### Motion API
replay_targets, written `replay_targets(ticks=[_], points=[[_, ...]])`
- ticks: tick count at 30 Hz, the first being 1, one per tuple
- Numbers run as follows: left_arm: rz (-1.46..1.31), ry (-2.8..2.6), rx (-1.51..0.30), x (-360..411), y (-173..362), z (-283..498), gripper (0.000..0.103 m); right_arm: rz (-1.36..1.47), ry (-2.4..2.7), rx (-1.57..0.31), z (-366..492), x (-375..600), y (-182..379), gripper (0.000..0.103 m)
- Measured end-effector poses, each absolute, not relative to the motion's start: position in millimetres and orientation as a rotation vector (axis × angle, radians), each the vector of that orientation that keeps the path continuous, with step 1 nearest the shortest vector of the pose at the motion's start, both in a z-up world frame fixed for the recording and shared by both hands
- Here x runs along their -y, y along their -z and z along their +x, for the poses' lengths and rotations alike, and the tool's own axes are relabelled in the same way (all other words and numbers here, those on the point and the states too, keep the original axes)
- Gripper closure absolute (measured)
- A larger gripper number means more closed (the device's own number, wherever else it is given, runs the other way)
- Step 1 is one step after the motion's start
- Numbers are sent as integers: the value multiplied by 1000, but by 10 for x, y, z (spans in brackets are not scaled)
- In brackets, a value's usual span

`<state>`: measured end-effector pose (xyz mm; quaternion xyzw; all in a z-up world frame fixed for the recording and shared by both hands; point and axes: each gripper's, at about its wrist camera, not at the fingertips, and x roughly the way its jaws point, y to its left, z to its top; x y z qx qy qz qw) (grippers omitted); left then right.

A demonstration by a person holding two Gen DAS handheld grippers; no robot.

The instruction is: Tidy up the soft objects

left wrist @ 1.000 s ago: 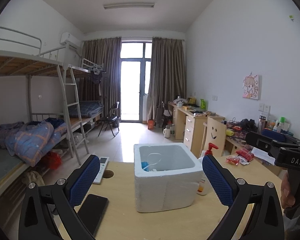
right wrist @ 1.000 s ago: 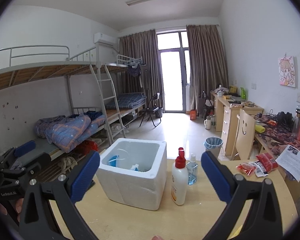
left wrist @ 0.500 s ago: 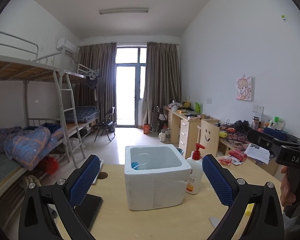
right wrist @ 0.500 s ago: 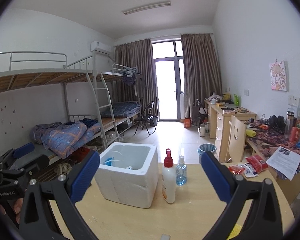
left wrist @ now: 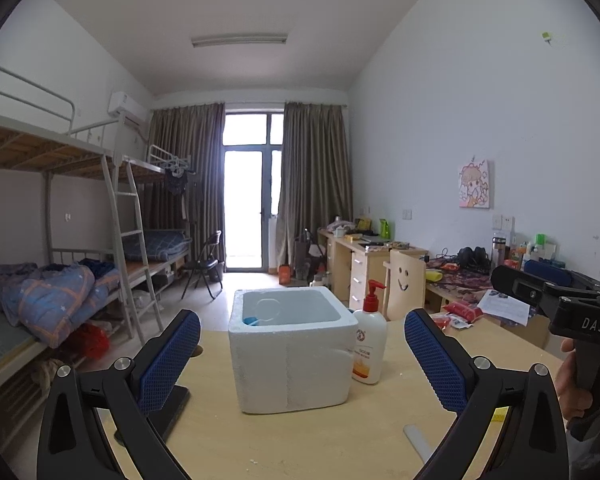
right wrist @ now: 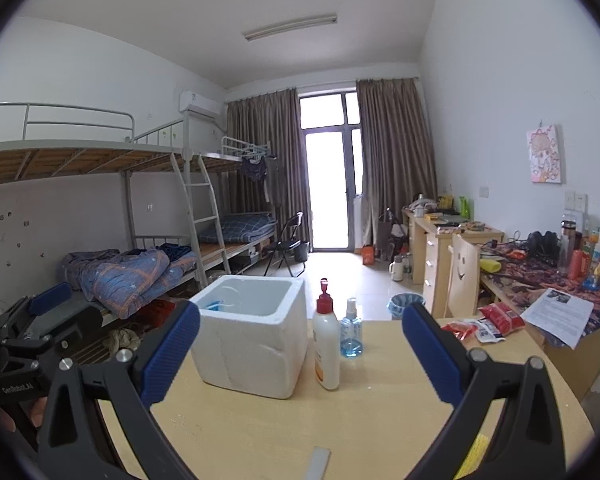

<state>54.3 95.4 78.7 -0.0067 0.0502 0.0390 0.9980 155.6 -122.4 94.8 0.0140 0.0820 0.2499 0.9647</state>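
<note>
So over the last second both cameras have backed off and dropped a bit: the white square foam box has slid from low centre up toward mid-frame in the left view, and more bare tabletop shows in front of it now.

Left to right in the left wrist view: the left tool sits at the bottom with its blue ribbed pads spread wide, nothing between them. A flat black slab, probably a phone, lies lower left on the pale wooden table. The box is dead centre, with something blue tucked inside its left corner; can't really tell what it is. The white pump bottle with the red top stands just beside the box's right wall. At the far right, a hand holds the other handle.

In the right wrist view the right tool is also splayed open and empty, with a small clear bottle of blue liquid right of the pump bottle and red snack packets in the right part of the frame.

My read: pulling back to hunt for the next soft thing, nothing picked up yet.
</note>
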Motion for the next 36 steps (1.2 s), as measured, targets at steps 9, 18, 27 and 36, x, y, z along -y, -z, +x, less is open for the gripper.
replay_targets(ticks=[9,18,27,36], points=[[-17,-94,-93,-888,-449,467,1,31,-437,-155,1371,1447,-647,1],[13,-86,-81,-820,-202,353,1,-25,-422,-140,1164,1395,-359,1],[4,-64,-118,-788,-183,378,1,-40,-452,-177,1196,1327,-332,1],[0,48,-159,-566,-107,478,1,-5,-374,-194,1173,1626,-254,1]])
